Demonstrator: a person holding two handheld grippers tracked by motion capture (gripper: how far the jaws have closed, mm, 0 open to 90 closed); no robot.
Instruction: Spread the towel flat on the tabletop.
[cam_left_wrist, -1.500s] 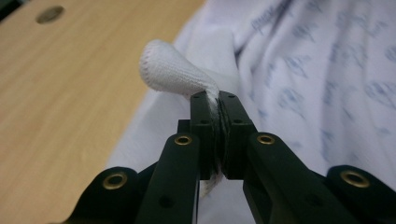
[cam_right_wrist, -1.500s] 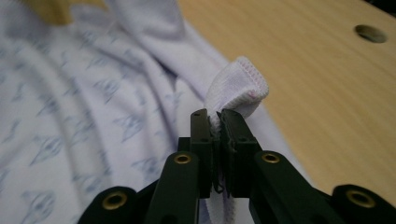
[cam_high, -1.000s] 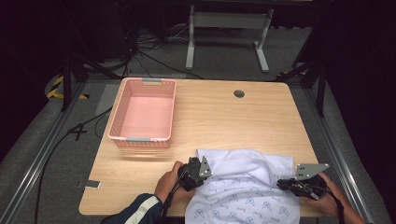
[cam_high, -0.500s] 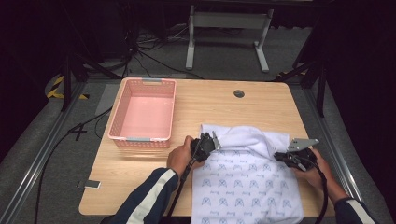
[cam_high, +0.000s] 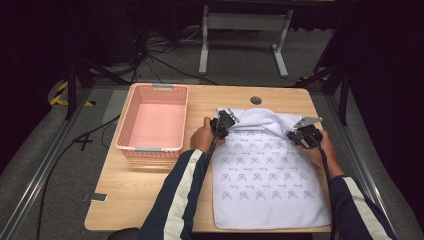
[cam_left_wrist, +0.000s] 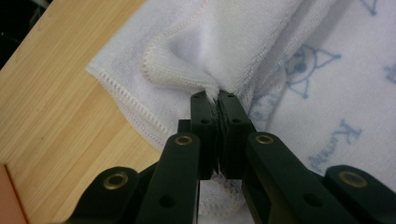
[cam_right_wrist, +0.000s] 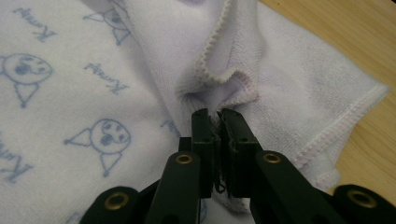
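Towel (cam_high: 267, 185), white with a blue print, lies flat on the right half of the wooden table (cam_high: 145, 200), its far edge bunched and lifted. We grip that edge with both tools: our left gripper (cam_high: 226, 120) pinches the far left corner, our right gripper (cam_high: 299, 134) the far right, each pair of jaws clamped narrow on cloth. Printed between small cartoon faces we read "Kuma", partly unclear. At far left sits a pink basket (cam_high: 131, 131).

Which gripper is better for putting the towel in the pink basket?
Left. The left gripper, shut on the towel, is right beside the pink basket; the right gripper is farther away.
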